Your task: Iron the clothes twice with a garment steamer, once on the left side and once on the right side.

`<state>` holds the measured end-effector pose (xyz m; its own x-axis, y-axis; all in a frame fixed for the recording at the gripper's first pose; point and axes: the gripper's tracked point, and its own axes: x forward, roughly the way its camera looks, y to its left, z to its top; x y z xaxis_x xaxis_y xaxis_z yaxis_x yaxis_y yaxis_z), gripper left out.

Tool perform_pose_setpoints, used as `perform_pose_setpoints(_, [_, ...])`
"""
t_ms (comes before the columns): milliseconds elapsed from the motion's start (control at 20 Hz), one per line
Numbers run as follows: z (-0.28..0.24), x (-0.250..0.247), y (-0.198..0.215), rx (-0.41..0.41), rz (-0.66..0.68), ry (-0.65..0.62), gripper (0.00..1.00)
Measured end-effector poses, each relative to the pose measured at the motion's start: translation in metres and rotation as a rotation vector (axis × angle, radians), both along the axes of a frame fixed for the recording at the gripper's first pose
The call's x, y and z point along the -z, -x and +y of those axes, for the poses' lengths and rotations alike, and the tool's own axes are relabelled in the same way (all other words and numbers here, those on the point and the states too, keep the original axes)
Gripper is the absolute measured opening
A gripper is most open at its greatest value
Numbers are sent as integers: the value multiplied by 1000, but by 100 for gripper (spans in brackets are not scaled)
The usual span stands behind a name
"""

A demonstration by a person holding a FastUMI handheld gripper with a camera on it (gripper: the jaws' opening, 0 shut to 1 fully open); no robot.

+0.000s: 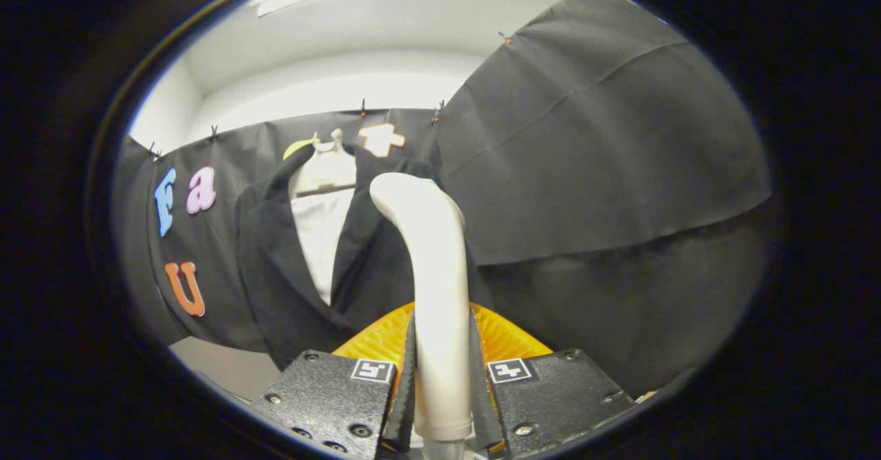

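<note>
My gripper (442, 377) is shut on the white handle of a garment steamer (433, 274), which stands upright between the fingers and curves over to the left at its top. An orange ribbed part (506, 339) shows just behind the handle, beyond the fingers. Ahead and to the left hangs a black jacket (275, 274) over a white shirt (320, 239) on a white hanger (330, 164). The steamer head sits in front of the jacket's right lapel; whether it touches the cloth I cannot tell.
Black cloth (606, 171) lines the booth behind and to the right of the clothes. A white wall and ceiling (344, 67) rise above it. A pale surface (220, 363) lies below the jacket's hem on the left.
</note>
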<state>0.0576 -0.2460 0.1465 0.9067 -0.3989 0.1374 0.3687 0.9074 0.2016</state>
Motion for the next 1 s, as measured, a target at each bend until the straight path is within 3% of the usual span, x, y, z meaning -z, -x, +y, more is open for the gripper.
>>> perform_pose_setpoints(400, [-17,-82,-28,-12,-178,54,37])
perform_pose_setpoints(600, [-10,-108,-57,-26,-197,101,37])
perform_pose_setpoints(1000, [3,-94,-97,-113,-138,115,37])
